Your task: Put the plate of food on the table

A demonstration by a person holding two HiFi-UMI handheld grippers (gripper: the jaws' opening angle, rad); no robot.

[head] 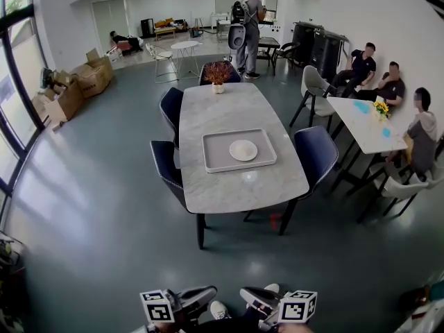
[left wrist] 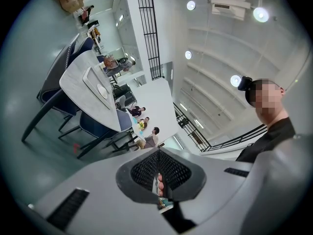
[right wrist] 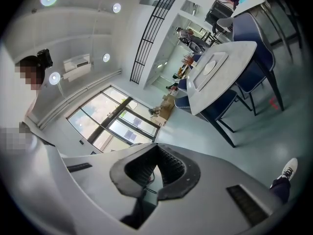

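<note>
Both claws are showing only partly in the head view, cut off by the lower frame edge. The left claw (left wrist: pixel 158 152) is holding its jaws pressed together with nothing between them. The right claw (right wrist: pixel 156 147) is doing likewise. The plate (head: pixel 243 150) is lying inside the grey tray (head: pixel 215 161) on the near half of the table (head: pixel 236 189), well apart from both claws. Whether it is carrying food is too small to tell.
</note>
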